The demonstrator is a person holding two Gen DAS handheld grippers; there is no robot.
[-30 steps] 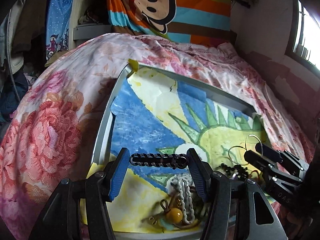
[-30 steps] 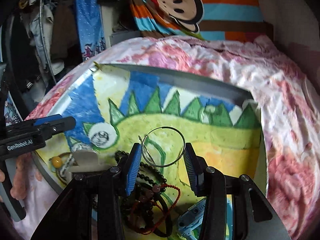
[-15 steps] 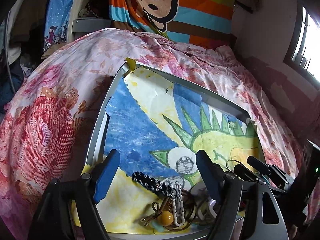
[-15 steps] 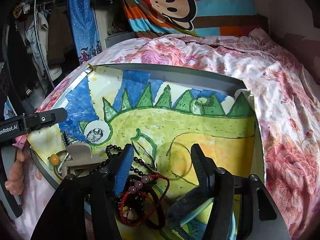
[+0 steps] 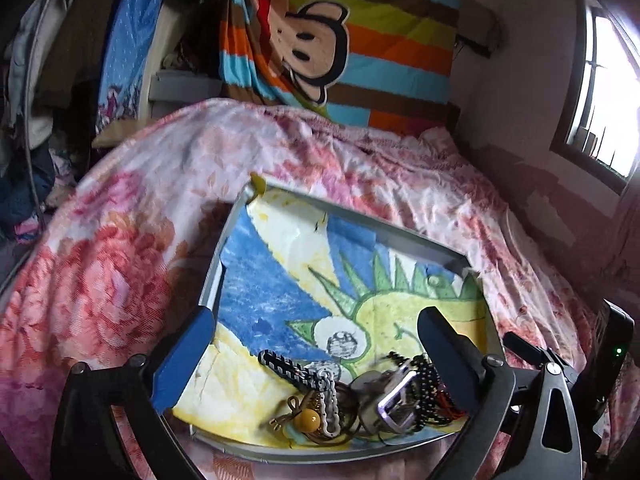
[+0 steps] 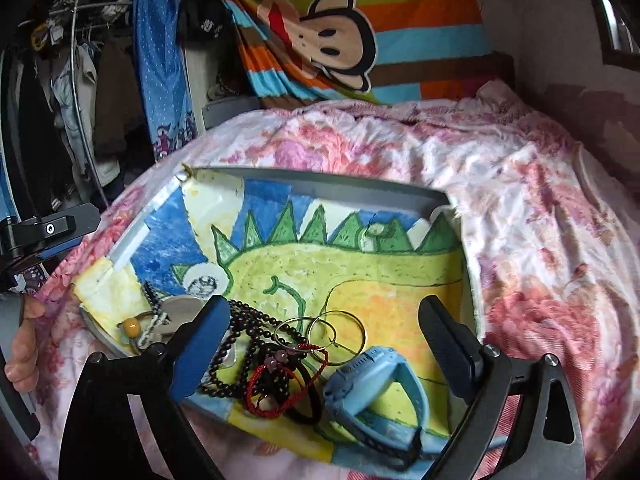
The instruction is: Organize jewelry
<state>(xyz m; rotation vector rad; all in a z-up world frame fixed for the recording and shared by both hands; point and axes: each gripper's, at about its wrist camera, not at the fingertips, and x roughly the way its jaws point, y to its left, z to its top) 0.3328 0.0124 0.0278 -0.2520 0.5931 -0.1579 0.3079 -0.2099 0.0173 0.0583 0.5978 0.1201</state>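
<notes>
A grey tray (image 5: pixel 214 276) lined with a painted paper lies on the flowered bedspread. Jewelry is piled at its near edge. My left gripper (image 5: pixel 316 364) hovers over the pile with its jaws opening wide. The black-and-white braided bracelet (image 5: pixel 286 368) lies loose below them, beside a yellow-bead tie (image 5: pixel 308 420) and a silver clasp (image 5: pixel 394 402). The jaws of my right gripper (image 6: pixel 324 348) are opening too, with no pad touching anything. Two gold hoops (image 6: pixel 336 332) rest flat under it, next to black beads (image 6: pixel 240 328), a red cord bracelet (image 6: pixel 276 384) and a blue watch (image 6: pixel 376 384).
The far half of the tray (image 6: pixel 320 184) holds only the painting. The pink bedspread (image 5: pixel 100 280) surrounds it. A striped monkey blanket (image 5: pixel 340 40) hangs behind, clothes hang at the left, and a window (image 5: pixel 604 80) is at the right. A person's hand (image 6: pixel 24 352) holds the left gripper (image 6: pixel 52 228).
The left gripper let go of the braided bracelet, which now lies on the pile. The right gripper released the gold hoop onto the tray. Both opened wide and drew back and up.
</notes>
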